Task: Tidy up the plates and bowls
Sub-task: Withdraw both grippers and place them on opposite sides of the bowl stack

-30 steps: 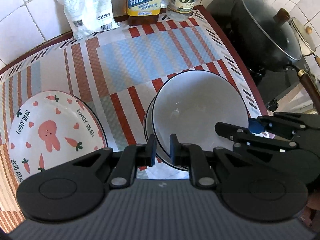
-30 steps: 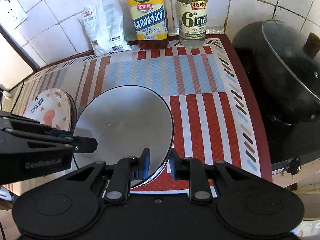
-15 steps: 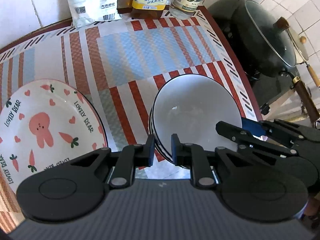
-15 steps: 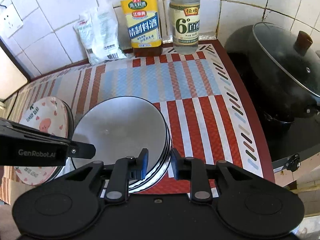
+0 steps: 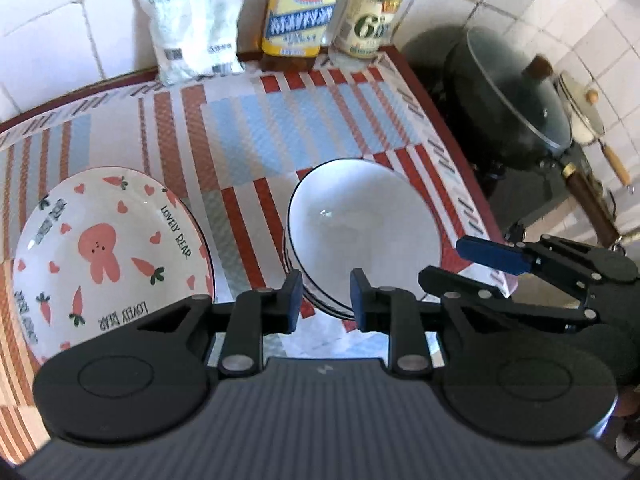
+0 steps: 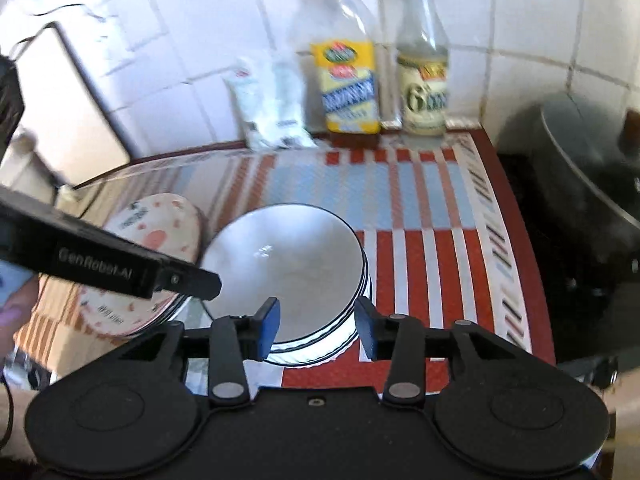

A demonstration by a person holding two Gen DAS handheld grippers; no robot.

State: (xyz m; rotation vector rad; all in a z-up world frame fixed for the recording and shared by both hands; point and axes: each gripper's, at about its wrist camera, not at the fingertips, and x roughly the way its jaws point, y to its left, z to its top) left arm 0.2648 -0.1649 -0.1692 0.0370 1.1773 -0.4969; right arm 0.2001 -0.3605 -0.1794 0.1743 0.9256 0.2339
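Note:
A stack of white bowls [image 5: 364, 232] with dark rims sits on the striped mat [image 5: 248, 128]. To its left lies a stack of plates [image 5: 108, 248] printed with a pink rabbit. My left gripper [image 5: 325, 300] hovers at the stack's near rim. Its jaws are opening and its pads are clear of the rim. My right gripper [image 6: 318, 326] stands over the near right rim of the bowls [image 6: 288, 264]. Its jaws are also opening, wider, and touch nothing. In the left wrist view it reaches in from the right [image 5: 444, 262].
A white packet [image 5: 192, 36], a yellow-labelled bottle [image 5: 298, 12] and a clear bottle [image 5: 368, 12] stand against the tiled wall. A black wok with a glass lid [image 5: 508, 108] sits just past the mat's right edge. A white appliance [image 6: 60, 112] stands at the far left.
Both grippers held the top bowl's rim; now both have opened, let it go and drawn back and up. The bowl has settled onto the stack.

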